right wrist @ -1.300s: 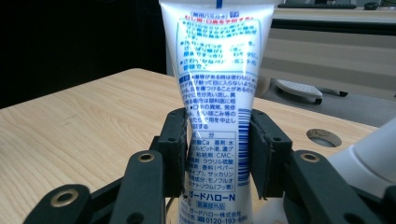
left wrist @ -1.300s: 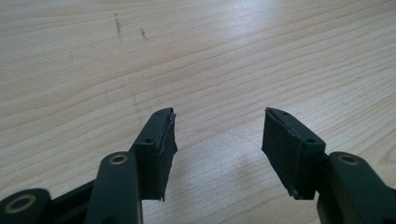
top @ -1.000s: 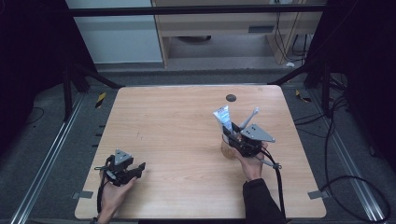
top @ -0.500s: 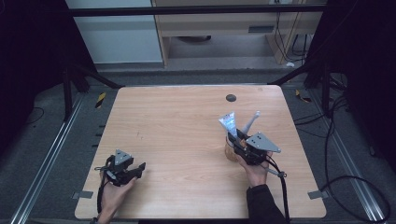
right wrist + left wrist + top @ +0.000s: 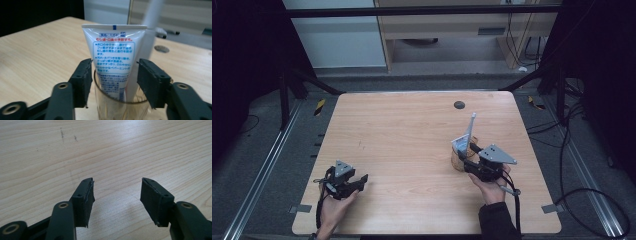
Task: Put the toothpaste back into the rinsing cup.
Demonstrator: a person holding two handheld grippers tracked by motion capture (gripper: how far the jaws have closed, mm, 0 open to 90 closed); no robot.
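Two grippers we hold: our right gripper [image 5: 112, 82], jaws just opened, flanks without pressing the toothpaste tube [image 5: 113, 57] standing in the glass cup [image 5: 120, 107] right of the table's [image 5: 402, 130] middle; our left gripper [image 5: 116, 202] gapes, holding nothing

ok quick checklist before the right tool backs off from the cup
1. Right tool let go of tube: ok, its jaws have just been opening and stand clear either side of it.
2. Tube standing in cup: ok, upright.
3. Toothbrush in cup: ok, leaning.
4. Cup upright on table: ok.
5. Cup stable once released: cannot tell.
6. Left tool out of the way: ok, open, nothing between its jaws.
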